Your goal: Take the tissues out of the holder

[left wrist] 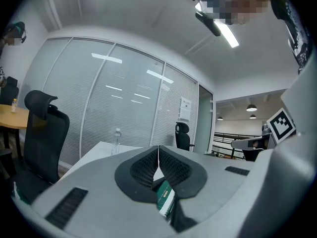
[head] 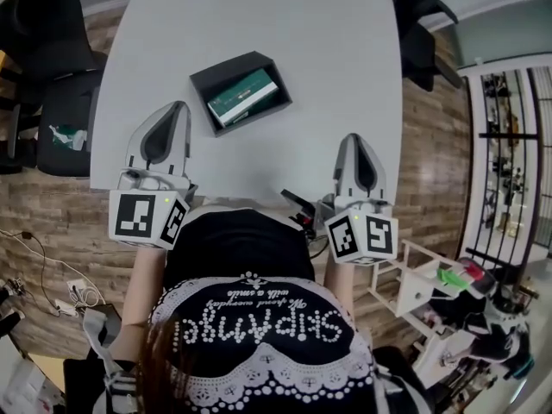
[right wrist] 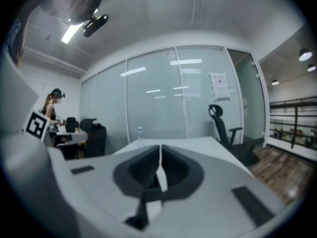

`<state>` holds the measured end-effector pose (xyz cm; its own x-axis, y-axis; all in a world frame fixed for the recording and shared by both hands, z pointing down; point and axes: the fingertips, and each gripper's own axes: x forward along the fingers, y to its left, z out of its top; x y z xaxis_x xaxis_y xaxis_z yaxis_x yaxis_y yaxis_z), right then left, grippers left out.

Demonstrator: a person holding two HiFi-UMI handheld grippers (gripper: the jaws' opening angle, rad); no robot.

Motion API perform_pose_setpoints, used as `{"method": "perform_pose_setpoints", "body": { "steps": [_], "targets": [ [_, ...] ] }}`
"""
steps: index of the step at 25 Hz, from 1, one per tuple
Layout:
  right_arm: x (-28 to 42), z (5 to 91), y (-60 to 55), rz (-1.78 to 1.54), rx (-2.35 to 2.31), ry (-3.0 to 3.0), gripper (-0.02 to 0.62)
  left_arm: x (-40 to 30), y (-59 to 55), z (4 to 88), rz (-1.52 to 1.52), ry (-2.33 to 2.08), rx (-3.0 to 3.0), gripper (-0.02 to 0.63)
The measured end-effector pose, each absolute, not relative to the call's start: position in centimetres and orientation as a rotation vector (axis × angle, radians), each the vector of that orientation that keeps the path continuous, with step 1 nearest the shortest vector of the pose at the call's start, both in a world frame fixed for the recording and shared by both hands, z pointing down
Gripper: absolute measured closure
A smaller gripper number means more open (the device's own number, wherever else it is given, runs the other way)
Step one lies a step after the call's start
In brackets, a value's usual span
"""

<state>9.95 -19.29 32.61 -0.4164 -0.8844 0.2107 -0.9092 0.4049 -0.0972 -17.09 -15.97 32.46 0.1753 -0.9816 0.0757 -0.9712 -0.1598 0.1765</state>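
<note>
You hold a claw in each hand above the near edge of a pale grey worktop [head: 259, 24], both pointing away from you across it.

Your left claw [head: 178, 107] has its jaws pressed together with nothing between them. In the left gripper view the two dark ribbed pads [left wrist: 146, 165] meet in a thin line at the tips.

Your right claw [head: 354, 139] is likewise closed and empty. The right gripper view shows its pads [right wrist: 174, 168] touching at the tips.

The tissues [head: 243, 97] are a green and white pack lying flat inside a black open-topped holder [head: 203, 81]. The holder sits on the worktop, turned at an angle. It lies ahead of both claws and between them, nearer the left one. Neither claw touches it. In the left gripper view, a corner of the green pack shows through the gap below the closed tips.

A clear water bottle [left wrist: 116, 141] stands at the far end of the worktop. Black office chairs stand at either side, one on the left [head: 53, 67] and one on the right [head: 423, 33]. The floor around is wood-patterned.
</note>
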Motion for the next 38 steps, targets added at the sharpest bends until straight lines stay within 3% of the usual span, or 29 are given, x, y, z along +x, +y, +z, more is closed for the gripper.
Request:
{"method": "perform_pose_setpoints", "body": {
  "steps": [38],
  "targets": [
    [9.5,32.5,-23.0,0.292,1.568,-2.556,0.56,-17.3,-19.0,31.4,-0.14,-1.95,2.226,0.571]
  ]
}}
